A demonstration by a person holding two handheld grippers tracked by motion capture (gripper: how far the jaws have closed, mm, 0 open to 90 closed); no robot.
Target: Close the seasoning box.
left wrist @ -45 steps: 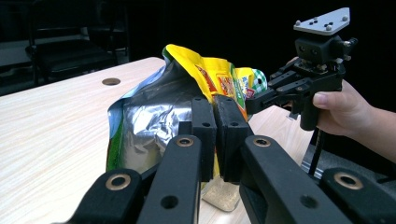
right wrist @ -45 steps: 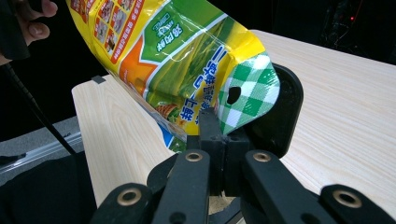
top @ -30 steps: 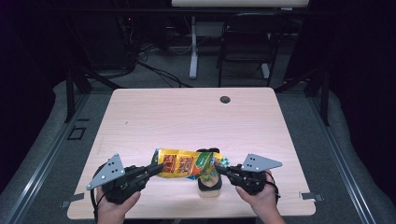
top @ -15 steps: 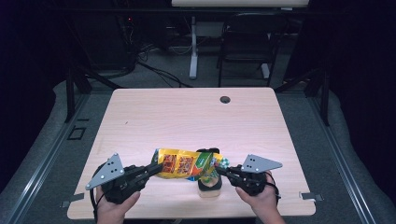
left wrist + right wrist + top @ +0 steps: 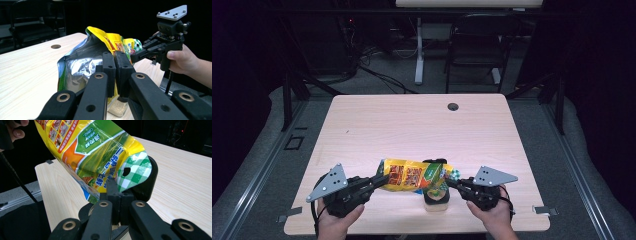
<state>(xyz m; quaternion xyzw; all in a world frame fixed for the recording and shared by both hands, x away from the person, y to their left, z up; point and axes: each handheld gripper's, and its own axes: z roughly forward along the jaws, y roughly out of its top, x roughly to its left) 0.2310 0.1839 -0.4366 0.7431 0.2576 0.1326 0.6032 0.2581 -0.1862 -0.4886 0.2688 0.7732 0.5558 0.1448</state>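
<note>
Snack bag [image 5: 414, 175] pinched at both ends by closed fingers, above grain-filled jar [image 5: 436, 199]

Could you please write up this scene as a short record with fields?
held item: yellow and green snack bag, stretched between both tools above the table
left tool: shut on the bag's silver-lined end
right tool: shut on the bag's green checked end
under the bag: small jar with a black lid, holding pale grains
surface: light wooden table
far edge: round cable hole
</note>
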